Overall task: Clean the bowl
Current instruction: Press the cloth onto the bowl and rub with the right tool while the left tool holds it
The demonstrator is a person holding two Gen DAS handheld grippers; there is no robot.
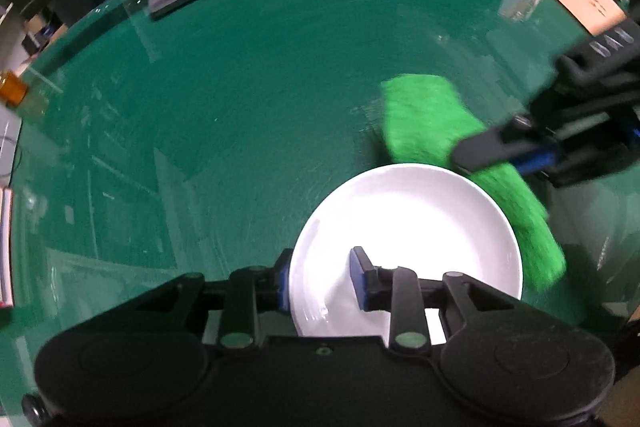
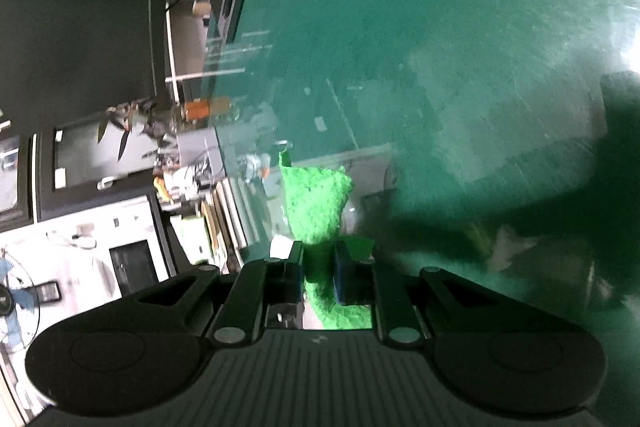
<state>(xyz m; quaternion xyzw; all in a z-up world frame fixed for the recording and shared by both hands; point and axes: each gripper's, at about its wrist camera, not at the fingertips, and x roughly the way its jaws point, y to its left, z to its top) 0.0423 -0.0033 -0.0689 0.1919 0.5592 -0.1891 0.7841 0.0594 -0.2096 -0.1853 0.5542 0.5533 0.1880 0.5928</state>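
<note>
On green table (image 1: 260,99): white bowl (image 1: 408,239), rim pinched by left gripper (image 1: 320,279). Right gripper (image 2: 318,273), clamped on green cloth (image 2: 316,203), hovers beside far rim. Steady bowl firmly; bring cloth inside, wipe in circles.

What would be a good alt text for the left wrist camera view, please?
The left gripper clamps the near rim of a white bowl on a green table. From the right, the right gripper brings a green cloth over the bowl's far edge.
</note>
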